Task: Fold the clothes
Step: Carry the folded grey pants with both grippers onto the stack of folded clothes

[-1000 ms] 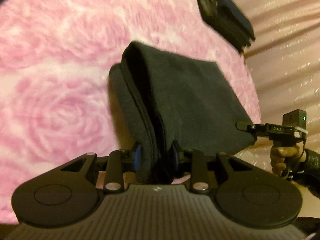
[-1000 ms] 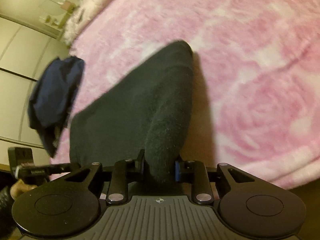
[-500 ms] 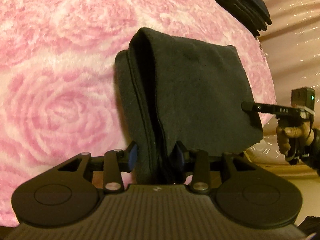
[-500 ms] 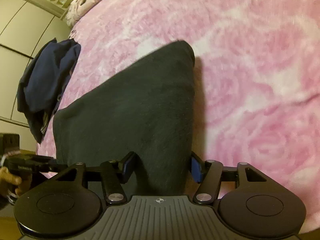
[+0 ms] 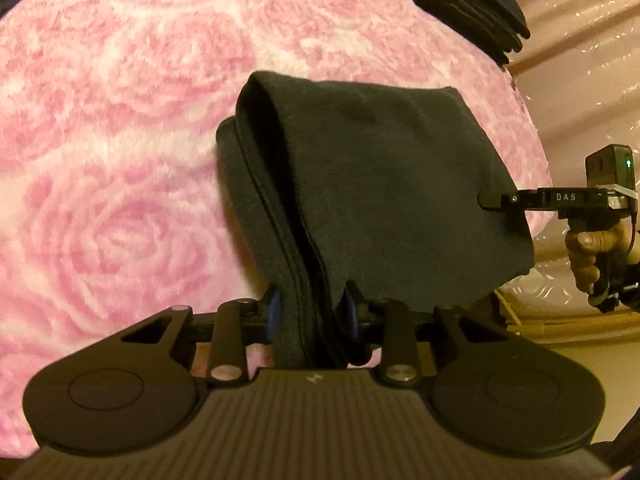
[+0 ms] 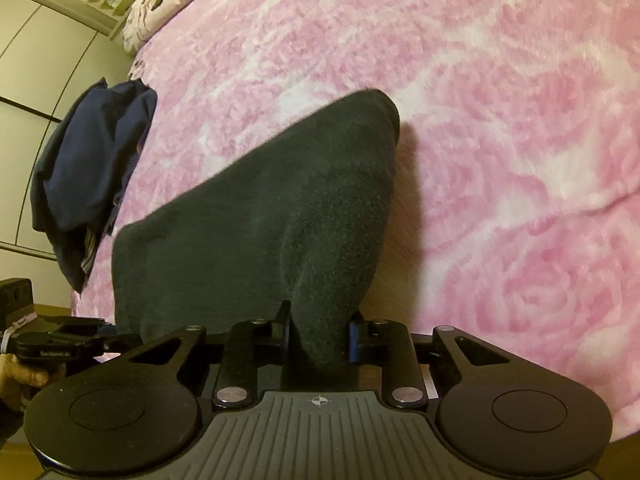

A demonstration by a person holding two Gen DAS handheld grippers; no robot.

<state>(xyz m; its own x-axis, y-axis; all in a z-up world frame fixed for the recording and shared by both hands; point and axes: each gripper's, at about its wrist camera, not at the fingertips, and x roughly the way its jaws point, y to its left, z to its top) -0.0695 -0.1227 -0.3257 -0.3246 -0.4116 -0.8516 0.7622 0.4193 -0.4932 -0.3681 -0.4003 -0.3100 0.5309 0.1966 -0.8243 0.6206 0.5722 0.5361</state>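
A dark grey folded garment (image 5: pixel 380 168) (image 6: pixel 260 220) lies on the pink rose-patterned blanket (image 5: pixel 120 120), with its near edge lifted by both grippers. My left gripper (image 5: pixel 312 312) has its jaws closing, and its blue pads press a thick bundle of the cloth's layered edge. My right gripper (image 6: pixel 318 332) is closing too and pinches a bunched corner of the same garment. The right gripper (image 5: pixel 492 200) also shows in the left wrist view, at the cloth's right edge. The left gripper (image 6: pixel 100 340) shows at the lower left of the right wrist view.
A pile of navy clothes (image 6: pixel 88 168) lies at the bed's edge, left of the garment. A stack of dark folded clothes (image 5: pixel 468 0) sits at the far right of the bed. Pale cupboard doors (image 6: pixel 24 80) stand beyond the bed. A person's hand (image 5: pixel 592 248) holds the right gripper.
The right jaws stood wide around the cloth half a second ago and have closed on it again. The left jaws loosened a little and tightened. The garment stays between both.
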